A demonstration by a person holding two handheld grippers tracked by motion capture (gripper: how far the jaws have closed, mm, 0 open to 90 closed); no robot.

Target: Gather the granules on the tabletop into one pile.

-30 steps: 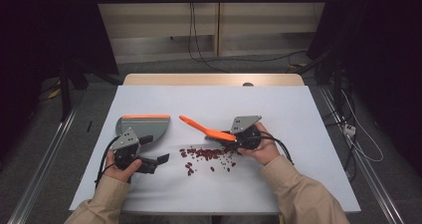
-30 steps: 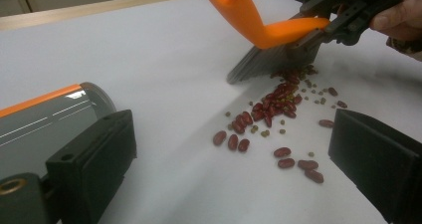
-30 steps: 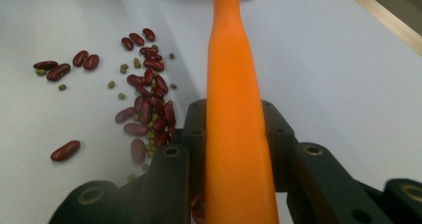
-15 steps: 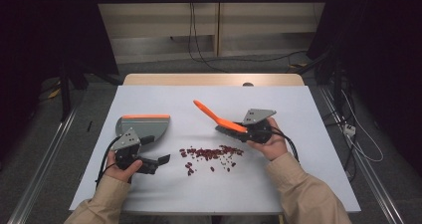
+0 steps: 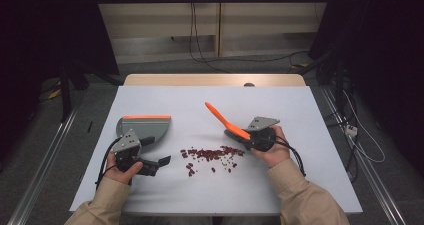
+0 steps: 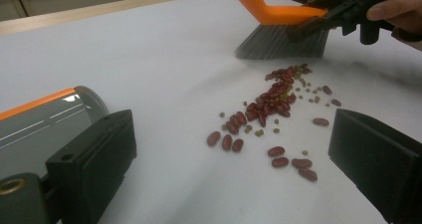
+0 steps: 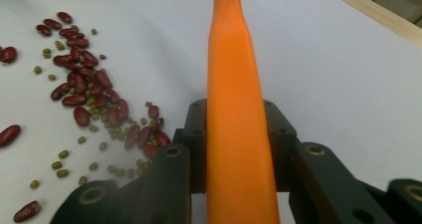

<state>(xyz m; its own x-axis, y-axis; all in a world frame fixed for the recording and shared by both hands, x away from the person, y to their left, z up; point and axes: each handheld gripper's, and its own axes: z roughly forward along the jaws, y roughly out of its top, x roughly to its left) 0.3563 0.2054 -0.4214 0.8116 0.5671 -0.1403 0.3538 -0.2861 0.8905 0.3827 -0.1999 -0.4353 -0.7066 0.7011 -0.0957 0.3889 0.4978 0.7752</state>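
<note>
1. The right gripper (image 5: 248, 136) was clamped on the orange brush (image 5: 225, 121), which stood at the right end of the beans (image 5: 212, 155) on the table (image 5: 300, 110).
2. The brush looked light, with a stiff handle and soft bristles; the handle near the head seemed the best hold.
3. The left gripper (image 5: 162, 161) stood wide and empty beside the dustpan (image 5: 145, 127).
4. The left gripper view showed the bristles (image 6: 281, 42) touching down; the right gripper view showed green beans (image 7: 59, 164) among the red.

The right hand-held gripper (image 5: 248, 136) has carried the orange brush (image 5: 226, 122) rightward, away from the scattered beans (image 5: 212, 155).
</note>
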